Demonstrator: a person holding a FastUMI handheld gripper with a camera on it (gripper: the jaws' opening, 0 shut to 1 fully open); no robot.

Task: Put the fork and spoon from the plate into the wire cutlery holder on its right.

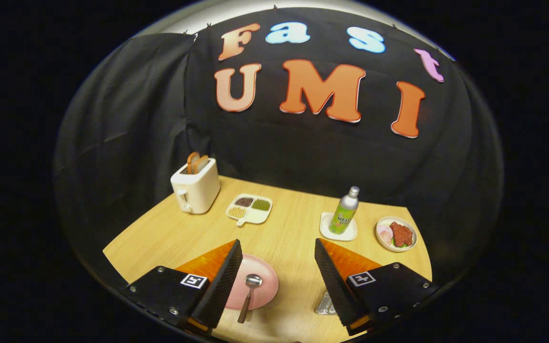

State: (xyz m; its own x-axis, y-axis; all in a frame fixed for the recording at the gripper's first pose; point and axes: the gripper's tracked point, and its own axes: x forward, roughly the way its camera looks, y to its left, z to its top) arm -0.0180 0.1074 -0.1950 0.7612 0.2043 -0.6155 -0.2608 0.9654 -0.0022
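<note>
A pink plate [266, 281] lies on the wooden table between my fingers, partly hidden by the left one. A spoon [249, 291] with a brown handle rests on it, bowl pointing away from me. My gripper [278, 257] hangs above the table, open, with nothing between its fingers. Beside the right finger a bit of shiny metal [325, 305] peeks out; it may be the wire cutlery holder, mostly hidden behind that finger.
A white toaster [196, 186] with toast stands at the back left. Next to it is a white divided dish [249, 208] of grains. A bottle [344, 211] stands on a white coaster, and a small plate of food [396, 234] sits at the right.
</note>
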